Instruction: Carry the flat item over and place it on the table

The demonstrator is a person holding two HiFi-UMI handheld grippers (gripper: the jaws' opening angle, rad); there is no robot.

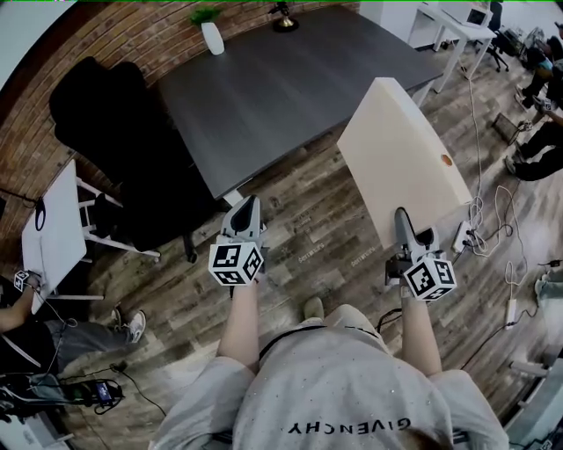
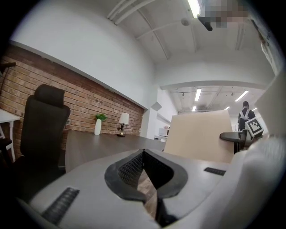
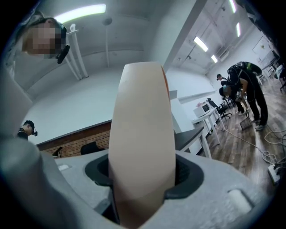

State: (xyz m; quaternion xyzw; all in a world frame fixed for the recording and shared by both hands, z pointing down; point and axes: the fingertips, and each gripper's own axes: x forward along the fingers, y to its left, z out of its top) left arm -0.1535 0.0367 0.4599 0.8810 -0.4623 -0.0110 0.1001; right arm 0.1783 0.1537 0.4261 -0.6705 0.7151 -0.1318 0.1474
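Observation:
A flat beige board (image 1: pixel 400 154) is held up in the air over the wooden floor, just off the near right corner of the dark grey table (image 1: pixel 281 88). My right gripper (image 1: pixel 405 230) is shut on the board's near edge; in the right gripper view the board (image 3: pixel 142 134) fills the space between the jaws. My left gripper (image 1: pixel 244 215) is shut with nothing in it, near the table's front corner. From the left gripper view the board (image 2: pixel 199 134) stands to the right, and the jaws (image 2: pixel 144 172) meet at their tips.
A black office chair (image 1: pixel 114 132) stands left of the table, with a white side table (image 1: pixel 53 224) further left. A white vase with a plant (image 1: pixel 211 33) and a small lamp (image 1: pixel 283 18) sit at the table's far edge. Cables and a power strip (image 1: pixel 466 233) lie on the floor at right.

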